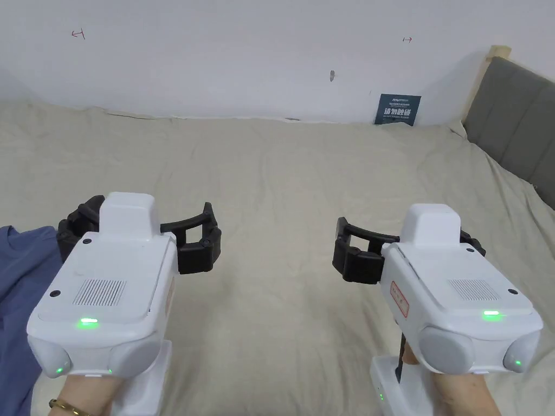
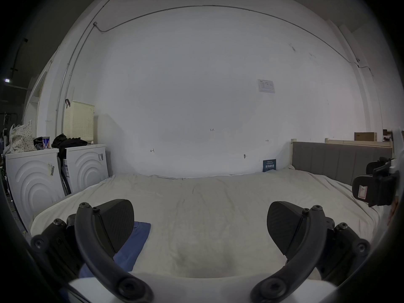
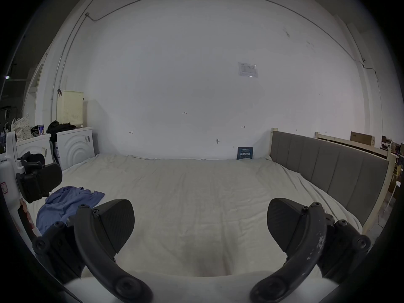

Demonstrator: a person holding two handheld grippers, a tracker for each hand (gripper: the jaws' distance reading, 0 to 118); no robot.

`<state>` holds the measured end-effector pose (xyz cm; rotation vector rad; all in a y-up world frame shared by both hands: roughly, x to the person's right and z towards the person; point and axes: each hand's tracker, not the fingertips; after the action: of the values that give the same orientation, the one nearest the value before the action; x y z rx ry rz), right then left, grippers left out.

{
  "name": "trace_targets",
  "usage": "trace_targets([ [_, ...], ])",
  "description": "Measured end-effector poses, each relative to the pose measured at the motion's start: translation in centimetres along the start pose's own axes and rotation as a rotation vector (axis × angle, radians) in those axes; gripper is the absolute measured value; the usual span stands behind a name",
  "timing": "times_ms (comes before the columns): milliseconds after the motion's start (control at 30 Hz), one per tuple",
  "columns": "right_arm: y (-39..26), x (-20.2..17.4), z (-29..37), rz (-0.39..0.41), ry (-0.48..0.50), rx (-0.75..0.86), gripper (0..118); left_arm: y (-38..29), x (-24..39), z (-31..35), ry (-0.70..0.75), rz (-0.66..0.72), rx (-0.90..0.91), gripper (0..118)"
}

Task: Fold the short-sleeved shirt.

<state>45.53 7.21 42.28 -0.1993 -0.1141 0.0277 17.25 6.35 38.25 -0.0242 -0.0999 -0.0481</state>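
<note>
basically nothing done: shirt (image 3: 65, 202) lies crumpled at the bed's (image 1: 282, 179) left edge, left gripper (image 1: 141, 238) and right gripper (image 1: 406, 246) both spread apart, empty. all folding left.

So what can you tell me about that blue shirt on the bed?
The blue shirt looks like soft, thin cloth, plain with no pattern that I can make out. It is not folded yet: it lies crumpled in a loose heap, with wrinkles and a flap spread out flat. It rests on the beige bed sheet, near the bed's left edge. The left gripper hovers beside it, open. Nothing holds the shirt.
</note>
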Motion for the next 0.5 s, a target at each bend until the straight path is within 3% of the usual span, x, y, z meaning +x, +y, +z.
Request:
trace_targets([
  [67,0.1,0.0,0.1,-0.005,0.01,-0.001,118,-0.1,-0.1,-0.3,-0.006,-0.002,-0.003,118],
  [200,0.2,-0.1,0.1,0.005,0.01,-0.01,118,0.1,-0.1,-0.1,-0.018,-0.017,0.006,104],
  [233,0.2,-0.1,0.2,0.001,0.018,-0.013,113,0.1,-0.1,-0.1,-0.024,-0.02,0.009,86],
  [267,0.1,0.0,0.4,-0.011,0.022,-0.007,97,0.2,-0.1,0.0,-0.03,-0.023,0.011,64],
  [300,0.2,0.0,0.5,-0.018,0.02,-0.002,64,-0.1,-0.1,-0.2,-0.019,-0.027,-0.007,30],
  [333,0.2,0.0,0.5,-0.022,0.009,0.001,32,0.6,0.7,0.3,-0.024,-0.034,-0.014,10],
  [367,0.3,0.1,0.5,-0.027,0.0,0.0,6,0.6,0.8,0.4,-0.021,-0.039,-0.021,1],
  [500,0.5,0.4,1.1,-0.037,0.01,0.008,1,0.2,0.5,-0.2,-0.028,-0.041,-0.059,0],
])
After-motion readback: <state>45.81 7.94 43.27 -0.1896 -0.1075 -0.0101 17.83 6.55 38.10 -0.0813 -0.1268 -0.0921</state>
